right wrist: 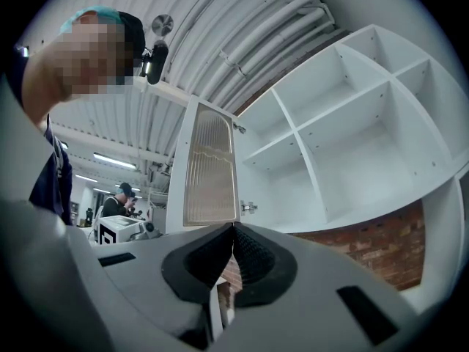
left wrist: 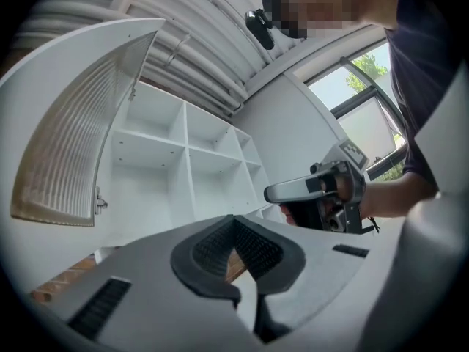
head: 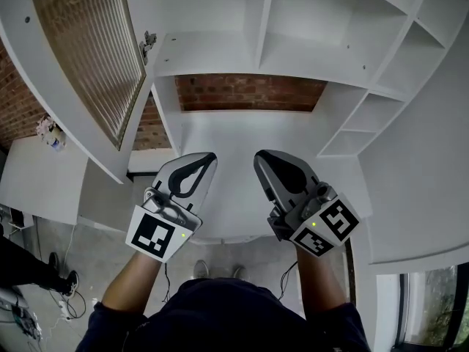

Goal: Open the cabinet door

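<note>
The white cabinet door [head: 88,57] with a ribbed glass panel stands swung wide open to the left, away from the empty white shelves [head: 264,28]. Its hinge [head: 149,46] shows on the inner edge. The door also appears in the left gripper view [left wrist: 73,145] and in the right gripper view [right wrist: 211,167]. My left gripper [head: 209,156] [left wrist: 234,218] is shut and holds nothing, well below the door. Beside it, my right gripper [head: 260,156] [right wrist: 233,226] is also shut and empty. Neither touches the cabinet.
A brick wall [head: 249,92] shows under the shelves, above a white counter [head: 242,189]. More open shelves [head: 366,116] run down the right side. Cables [head: 15,306] and someone's shoe [head: 69,281] are on the floor at left. A person [right wrist: 121,196] stands far behind.
</note>
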Motion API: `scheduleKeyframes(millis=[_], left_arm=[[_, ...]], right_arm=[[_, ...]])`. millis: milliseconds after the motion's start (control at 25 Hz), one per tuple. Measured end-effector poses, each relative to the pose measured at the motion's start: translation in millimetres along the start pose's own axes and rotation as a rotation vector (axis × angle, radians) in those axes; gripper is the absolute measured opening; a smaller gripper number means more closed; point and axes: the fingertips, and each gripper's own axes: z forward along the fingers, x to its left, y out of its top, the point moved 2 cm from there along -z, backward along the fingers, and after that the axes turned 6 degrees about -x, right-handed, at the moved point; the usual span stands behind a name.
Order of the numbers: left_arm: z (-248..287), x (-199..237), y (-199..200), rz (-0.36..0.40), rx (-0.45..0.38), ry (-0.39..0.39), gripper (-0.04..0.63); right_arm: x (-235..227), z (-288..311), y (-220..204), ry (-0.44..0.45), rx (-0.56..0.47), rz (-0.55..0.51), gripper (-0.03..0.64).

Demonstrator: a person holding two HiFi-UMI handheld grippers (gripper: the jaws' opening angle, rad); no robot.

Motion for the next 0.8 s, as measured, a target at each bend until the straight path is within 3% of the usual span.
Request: scheduleKeyframes(millis=[800], left_arm=[[13.5, 4.3, -18.8, -0.021, 0.011, -0.016, 0.008]], right_arm=[[-11.8, 0.6, -28.6, -0.035, 0.036, 0.032, 0.026]])
